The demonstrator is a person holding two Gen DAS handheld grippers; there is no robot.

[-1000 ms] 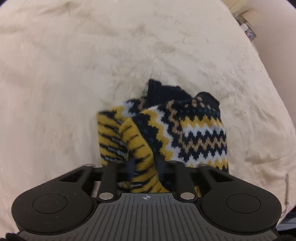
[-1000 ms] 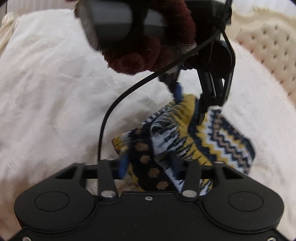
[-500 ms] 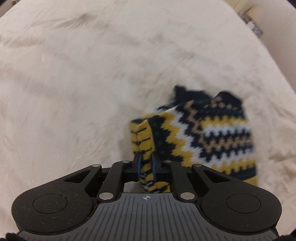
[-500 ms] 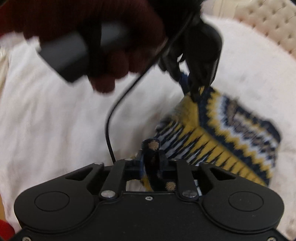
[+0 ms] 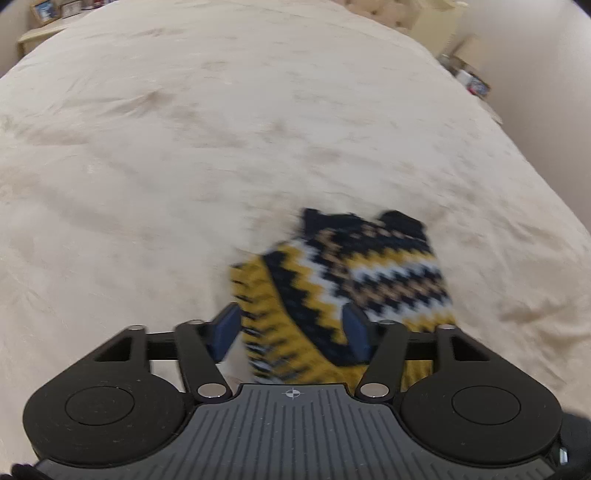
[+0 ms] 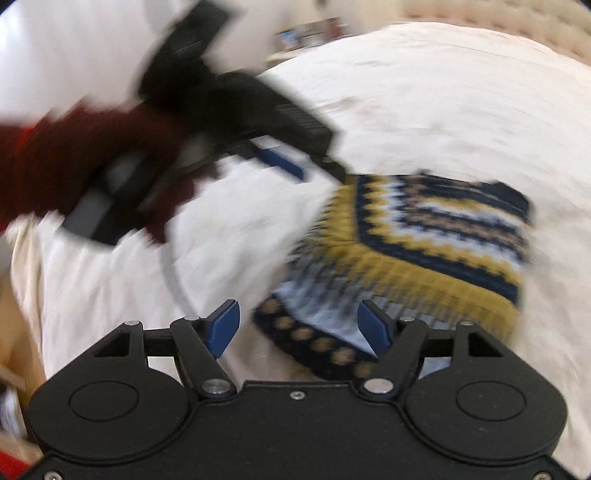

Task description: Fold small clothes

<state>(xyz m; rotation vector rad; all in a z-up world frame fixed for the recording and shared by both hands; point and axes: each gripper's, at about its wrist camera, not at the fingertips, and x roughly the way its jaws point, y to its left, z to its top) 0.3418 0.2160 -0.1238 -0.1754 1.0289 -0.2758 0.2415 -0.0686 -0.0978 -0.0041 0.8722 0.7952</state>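
A knitted garment [image 5: 351, 273] with yellow, navy and white zigzags lies folded on the cream bed cover [image 5: 184, 166]. My left gripper [image 5: 290, 332] hovers over its near yellow edge. Its jaws are opening, the cloth lies between the blue pads [image 5: 225, 332], and neither pad presses on it. My right gripper [image 6: 299, 326] is over the garment's [image 6: 424, 236] navy dotted hem, jaws also opening, pads clear of the cloth. In the right wrist view the left gripper [image 6: 317, 168] appears blurred above the garment's far corner, held by a hand in a dark red sleeve [image 6: 74, 162].
The bed cover [image 6: 406, 92] spreads wide around the garment. A tufted headboard [image 6: 517, 14] is at the far right. A side table with picture frames [image 5: 44, 11] stands beyond the bed, and small clutter [image 5: 472, 81] sits by the wall.
Half a second ago both grippers were shut on the garment's edges. Their jaws have since parted and let it go, and both have pulled back and up; the garment rests folded on the bed.
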